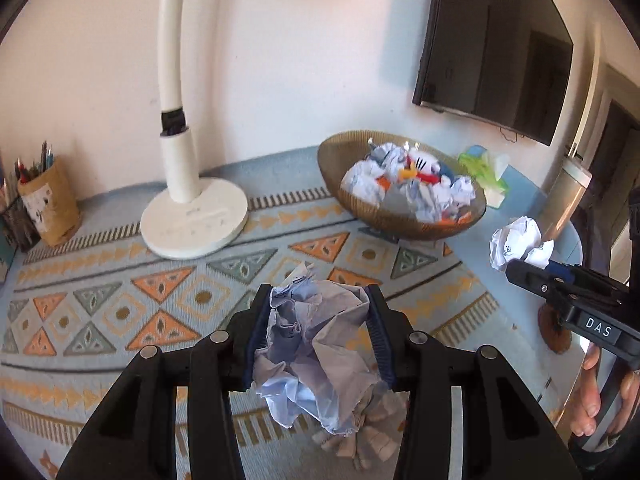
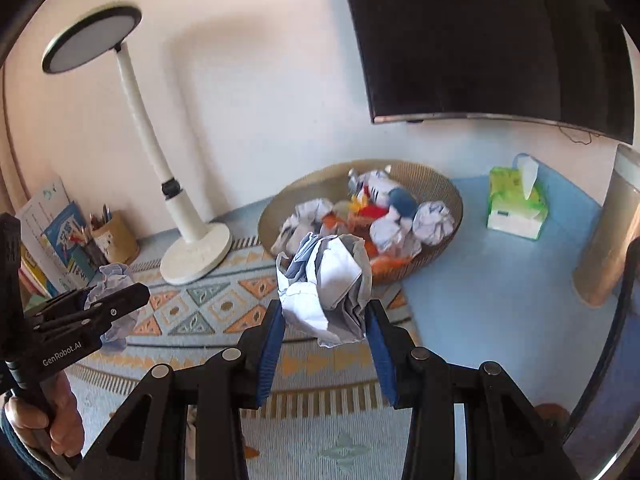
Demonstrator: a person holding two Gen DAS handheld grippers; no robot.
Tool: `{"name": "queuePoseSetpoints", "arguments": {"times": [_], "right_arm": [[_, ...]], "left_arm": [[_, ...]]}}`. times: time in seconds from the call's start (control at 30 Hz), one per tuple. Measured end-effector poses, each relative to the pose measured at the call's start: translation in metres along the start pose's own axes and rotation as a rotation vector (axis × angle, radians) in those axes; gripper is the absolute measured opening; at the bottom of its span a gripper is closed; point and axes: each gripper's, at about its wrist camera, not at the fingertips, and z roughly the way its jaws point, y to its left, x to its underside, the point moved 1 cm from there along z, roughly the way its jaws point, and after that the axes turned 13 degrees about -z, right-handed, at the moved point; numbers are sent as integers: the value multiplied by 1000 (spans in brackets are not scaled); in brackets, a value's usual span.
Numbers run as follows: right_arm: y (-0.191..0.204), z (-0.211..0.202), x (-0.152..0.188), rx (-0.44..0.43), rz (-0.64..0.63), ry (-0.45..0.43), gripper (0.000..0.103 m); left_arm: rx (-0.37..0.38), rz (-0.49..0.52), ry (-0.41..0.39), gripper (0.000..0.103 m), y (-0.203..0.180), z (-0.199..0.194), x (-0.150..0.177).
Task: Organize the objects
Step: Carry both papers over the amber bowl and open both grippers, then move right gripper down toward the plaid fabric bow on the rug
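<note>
Two grippers each clamp one crumpled paper ball above a patterned mat (image 1: 120, 312): the left gripper (image 1: 318, 332) grips a bluish paper ball (image 1: 316, 360), the right gripper (image 2: 326, 340) a white paper ball (image 2: 326, 292). One woven basket (image 2: 448, 192) beyond holds several more balls. One white lamp (image 1: 188, 216) stands nearby.

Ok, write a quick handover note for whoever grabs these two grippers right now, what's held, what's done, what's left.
Left gripper: shut on a bluish paper ball, above the patterned mat.
Right gripper: shut on a white paper ball, in front of the bowl.
Done: the bowl already holds several paper balls and some colourful bits.
Left: drop both balls into the bowl. Another crumpled piece lies on the mat under the left gripper.
</note>
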Motion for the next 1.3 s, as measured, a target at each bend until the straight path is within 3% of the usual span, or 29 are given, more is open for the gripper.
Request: {"name": "queuePoseSetpoints", "arguments": {"times": [0.17, 0.3, 0.43, 0.47, 0.53, 0.57, 0.6, 0.63, 0.77, 0.97, 1.13, 1.3], "right_arm": [[-35, -1, -53, 94, 116, -106, 40], [-47, 26, -74, 97, 137, -104, 40], [-47, 60, -80, 65, 114, -64, 43], [-46, 70, -80, 53, 103, -46, 46], [-45, 84, -77, 53, 93, -6, 70], [-46, 88, -73, 62, 98, -2, 72], [-47, 90, -68, 60, 100, -3, 72], [-47, 91, -64, 49, 98, 3, 72], [-45, 88, -48, 17, 111, 36, 72], [-23, 58, -30, -102, 141, 14, 85], [23, 32, -6, -172, 51, 7, 100], [68, 43, 39, -114, -93, 92, 100]], "left_arm": [[57, 75, -121, 46, -49, 4, -71], [100, 84, -133, 46, -72, 36, -106], [143, 61, -102, 46, -80, 75, -121], [156, 54, -101, 50, -80, 83, -122], [173, 40, -94, 63, -81, 98, -122], [178, 32, -77, 89, -80, 104, -120], [190, 23, -77, 97, -78, 107, -118], [193, 17, -86, 97, -75, 108, -114], [168, 37, -44, 97, -65, 106, -99], [92, 59, -40, 97, -32, 55, -75], [-40, 90, -67, 97, 6, -7, -52], [-214, 32, -97, 102, 56, -57, -23]]}}
